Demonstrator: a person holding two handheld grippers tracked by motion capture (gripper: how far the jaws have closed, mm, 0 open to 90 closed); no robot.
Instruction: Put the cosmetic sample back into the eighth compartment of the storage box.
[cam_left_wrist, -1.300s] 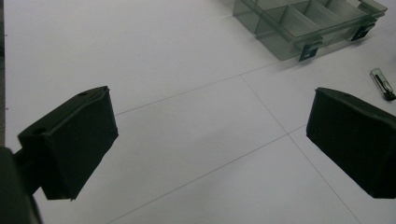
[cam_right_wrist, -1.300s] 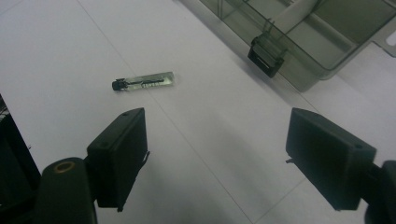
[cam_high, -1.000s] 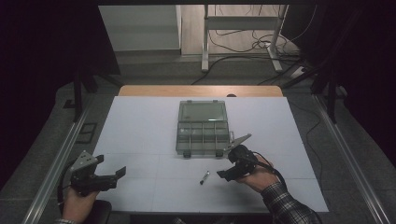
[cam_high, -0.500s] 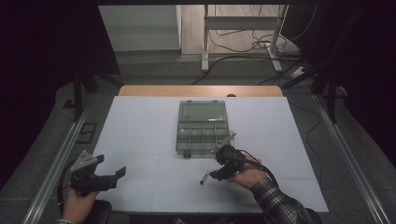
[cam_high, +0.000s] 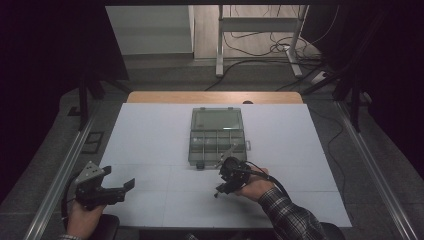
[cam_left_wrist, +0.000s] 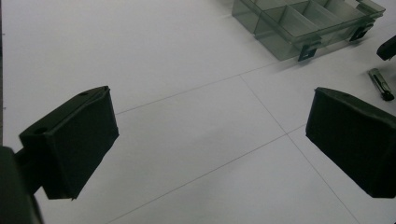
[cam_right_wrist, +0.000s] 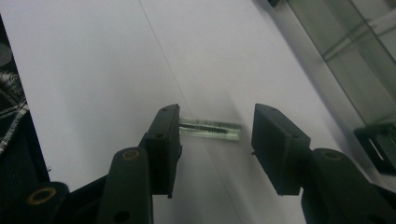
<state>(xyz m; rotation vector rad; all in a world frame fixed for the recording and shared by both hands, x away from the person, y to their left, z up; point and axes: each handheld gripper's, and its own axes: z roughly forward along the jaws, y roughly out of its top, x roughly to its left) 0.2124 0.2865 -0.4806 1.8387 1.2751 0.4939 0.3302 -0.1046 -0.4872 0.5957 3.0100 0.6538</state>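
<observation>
A small clear tube (cam_right_wrist: 210, 128) with a dark core lies flat on the white table (cam_high: 150, 150), in front of the box. My right gripper (cam_right_wrist: 215, 140) points down over it with the tube between its jaws. The jaws have just been closing; the left pad hides one end of the tube and a gap remains at the other end, so nothing is gripped. In the high view the right gripper (cam_high: 220, 190) sits at the table's front centre. My left gripper (cam_high: 122, 189) hovers at the front left, open and empty (cam_left_wrist: 210, 140). The left gripper view also shows the tube (cam_left_wrist: 380, 84).
A clear plastic compartment box (cam_high: 192, 150) stands open in the middle of the table, just beyond the right gripper; its near wall (cam_left_wrist: 280, 44) and latches show in the left gripper view and its edge (cam_right_wrist: 345, 51) in the right gripper view. Metal rails run along both table sides.
The right hand has moved left and down onto the tube, and its jaws have narrowed around it. The left hand has stayed in place.
</observation>
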